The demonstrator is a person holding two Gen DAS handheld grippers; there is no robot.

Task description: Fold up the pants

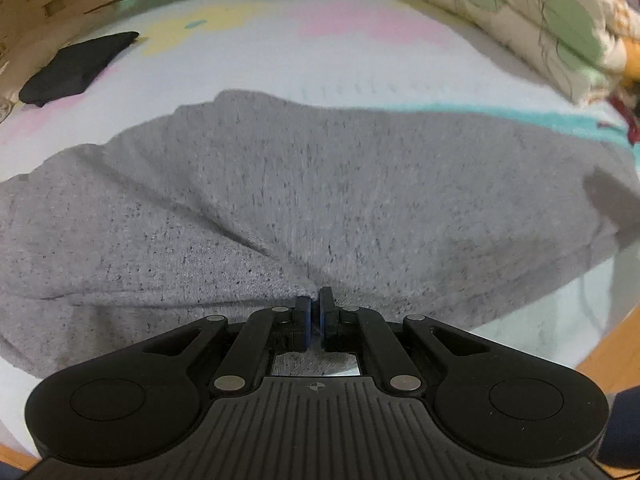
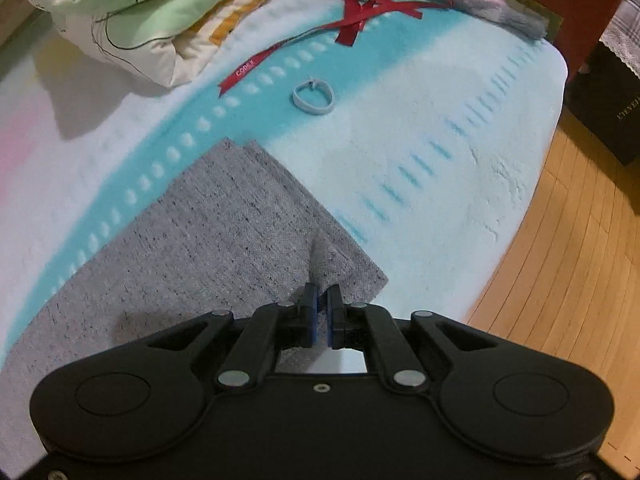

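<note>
The grey speckled pants [image 1: 304, 184] lie spread across a pastel blanket [image 1: 320, 40] on the bed. My left gripper [image 1: 316, 300] is shut on a pinch of the pants' near edge, and creases fan out from the pinch. In the right wrist view, the leg end of the pants [image 2: 224, 232] lies flat with a square corner toward the bed's edge. My right gripper [image 2: 322, 294] is shut on a small raised fold of that fabric near the corner.
A folded quilt [image 2: 120, 12] with green patches sits at the back. A red ribbon [image 2: 360, 8] and a pale blue band [image 2: 314, 98] lie on the turquoise stripe. A black cloth [image 1: 76, 68] lies far left. The wooden floor [image 2: 568, 240] runs past the bed's right edge.
</note>
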